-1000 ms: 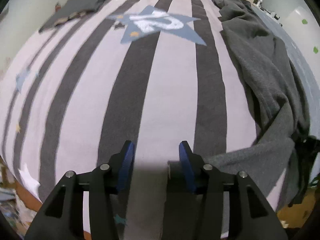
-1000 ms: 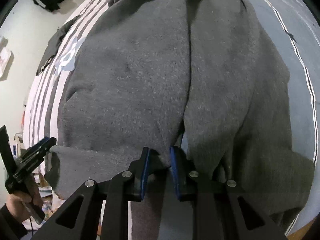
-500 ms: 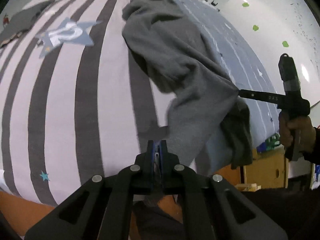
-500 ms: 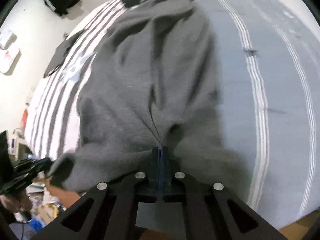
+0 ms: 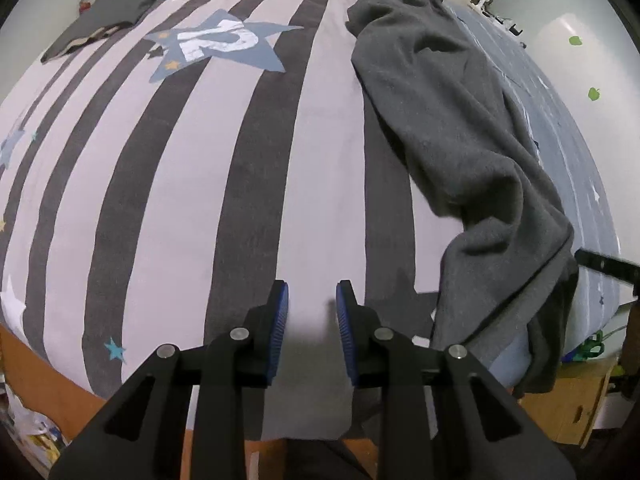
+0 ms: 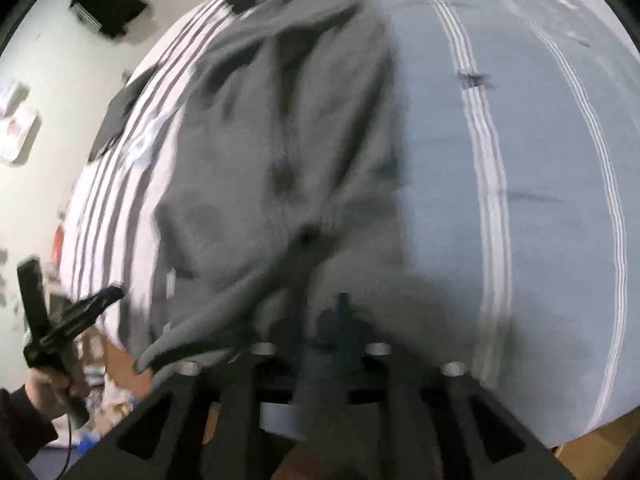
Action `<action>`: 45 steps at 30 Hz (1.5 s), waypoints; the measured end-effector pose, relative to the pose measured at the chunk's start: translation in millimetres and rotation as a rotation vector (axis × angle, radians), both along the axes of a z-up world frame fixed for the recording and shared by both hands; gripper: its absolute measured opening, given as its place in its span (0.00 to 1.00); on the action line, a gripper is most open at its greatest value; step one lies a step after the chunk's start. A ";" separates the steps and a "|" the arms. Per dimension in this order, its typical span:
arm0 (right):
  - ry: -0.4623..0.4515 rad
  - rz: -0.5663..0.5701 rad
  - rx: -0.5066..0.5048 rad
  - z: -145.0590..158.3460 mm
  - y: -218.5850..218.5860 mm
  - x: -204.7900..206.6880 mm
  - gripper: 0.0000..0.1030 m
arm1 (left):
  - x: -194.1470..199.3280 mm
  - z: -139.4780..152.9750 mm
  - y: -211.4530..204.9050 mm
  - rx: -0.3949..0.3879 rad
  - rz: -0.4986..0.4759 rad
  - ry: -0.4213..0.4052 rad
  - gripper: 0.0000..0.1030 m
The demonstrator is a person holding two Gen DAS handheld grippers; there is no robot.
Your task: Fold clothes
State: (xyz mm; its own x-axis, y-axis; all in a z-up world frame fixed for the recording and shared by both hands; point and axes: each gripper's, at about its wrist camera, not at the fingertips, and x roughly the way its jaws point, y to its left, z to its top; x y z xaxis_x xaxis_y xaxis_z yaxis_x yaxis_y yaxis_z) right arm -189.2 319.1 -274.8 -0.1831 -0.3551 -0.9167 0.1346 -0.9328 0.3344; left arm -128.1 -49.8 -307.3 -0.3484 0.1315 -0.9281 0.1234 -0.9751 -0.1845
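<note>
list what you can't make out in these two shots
- Right wrist view: motion blur smears the right gripper; whether its jaws are shut on the grey garment cannot be told.
- Left wrist view: the garment's near end drops over the bed edge, so its shape there is hidden.
- Left wrist view: the other gripper is cut off by the right edge.
- Right wrist view: wall items are too blurred to identify.

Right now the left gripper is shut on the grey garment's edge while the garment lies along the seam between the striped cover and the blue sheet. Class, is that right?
Not quite. In the left wrist view the left gripper is open over the striped cover, holding nothing; the grey garment lies to its right. The rest stands: it runs between that cover and the blue sheet.
</note>
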 end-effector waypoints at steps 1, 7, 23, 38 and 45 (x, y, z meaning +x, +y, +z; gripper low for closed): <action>-0.012 0.007 -0.021 -2.4 -11.6 1.8 0.25 | -0.8 1.8 1.4 -0.002 0.006 0.006 0.20; -0.027 0.024 0.013 -8.7 -65.3 10.0 0.55 | -2.2 1.1 -6.0 -0.024 0.020 0.028 0.20; -0.028 0.219 0.080 17.5 -2.7 55.2 0.02 | -4.3 -3.3 -16.3 -0.038 0.042 0.022 0.20; 0.021 -0.043 0.214 25.9 82.8 -25.5 0.32 | -72.8 30.8 29.0 -0.082 0.024 0.085 0.23; 0.122 -0.147 0.126 38.2 69.1 -137.7 0.38 | -161.1 63.6 42.4 -0.051 0.017 0.181 0.35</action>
State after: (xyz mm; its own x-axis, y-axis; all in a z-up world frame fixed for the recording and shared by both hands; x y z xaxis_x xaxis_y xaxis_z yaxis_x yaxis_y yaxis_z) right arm -326.9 388.2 -236.7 -0.3367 -0.2005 -0.9200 0.0266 -0.9787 0.2035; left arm -289.2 -7.4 -243.8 -0.5120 0.0787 -0.8554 0.1089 -0.9818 -0.1555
